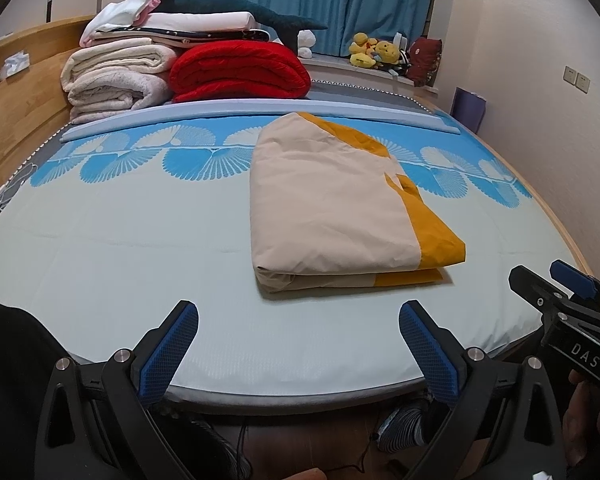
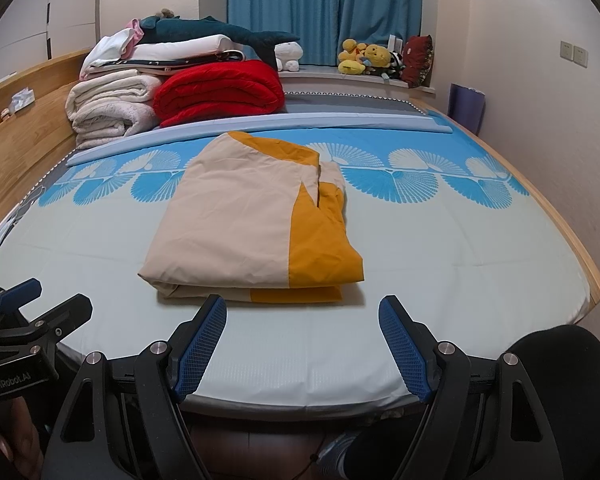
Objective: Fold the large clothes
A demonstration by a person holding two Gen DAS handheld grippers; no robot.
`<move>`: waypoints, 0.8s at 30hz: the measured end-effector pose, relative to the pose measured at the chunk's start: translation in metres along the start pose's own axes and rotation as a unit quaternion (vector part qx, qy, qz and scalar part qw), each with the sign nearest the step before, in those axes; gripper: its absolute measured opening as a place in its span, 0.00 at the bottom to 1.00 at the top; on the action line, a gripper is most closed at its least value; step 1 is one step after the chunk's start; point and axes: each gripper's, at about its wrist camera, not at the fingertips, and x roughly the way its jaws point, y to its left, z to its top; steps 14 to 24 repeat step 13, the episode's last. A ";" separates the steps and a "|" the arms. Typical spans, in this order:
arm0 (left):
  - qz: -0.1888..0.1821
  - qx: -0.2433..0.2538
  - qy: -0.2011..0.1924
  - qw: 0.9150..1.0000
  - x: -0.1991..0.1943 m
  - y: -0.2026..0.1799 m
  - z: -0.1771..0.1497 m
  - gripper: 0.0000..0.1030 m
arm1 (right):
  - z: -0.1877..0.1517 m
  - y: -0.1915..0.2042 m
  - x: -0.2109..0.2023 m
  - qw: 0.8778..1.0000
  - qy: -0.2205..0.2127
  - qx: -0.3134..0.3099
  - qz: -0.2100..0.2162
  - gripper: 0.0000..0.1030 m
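Lying folded on the bed (image 2: 100, 320) was the beige-and-yellow cloth (image 2: 236, 224) — both grippers, left gripper (image 1: 298, 340) marked "GenRobot.AI", right gripper (image 2: 302, 336) marked "DAS", were spread, empty, near it.

The folded cloth (image 2: 236, 220) looks smooth and matt; the red blanket (image 2: 220, 92) fluffy; the headboard (image 2: 24, 136) wood.

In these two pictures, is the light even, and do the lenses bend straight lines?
Left wrist view: soft even room light, a faint shadow under the folded cloth, the bed edge bowed by the fisheye. Right wrist view: the same light, dark corners, the cloth sharp, no glare.
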 end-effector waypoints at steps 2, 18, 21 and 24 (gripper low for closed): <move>-0.001 0.000 -0.001 1.000 0.000 0.000 -0.001 0.97 | 0.000 0.000 0.000 1.000 0.000 0.000 0.000 0.77; -0.004 0.003 -0.004 1.000 -0.002 -0.001 -0.001 0.98 | 0.000 0.000 0.000 1.000 0.000 0.000 0.000 0.77; -0.004 0.003 -0.004 1.000 -0.002 -0.001 -0.001 0.98 | 0.000 0.000 0.000 1.000 0.000 0.000 0.000 0.77; -0.004 0.003 -0.004 1.000 -0.002 -0.001 -0.001 0.98 | 0.000 0.000 0.000 1.000 0.000 0.000 0.000 0.77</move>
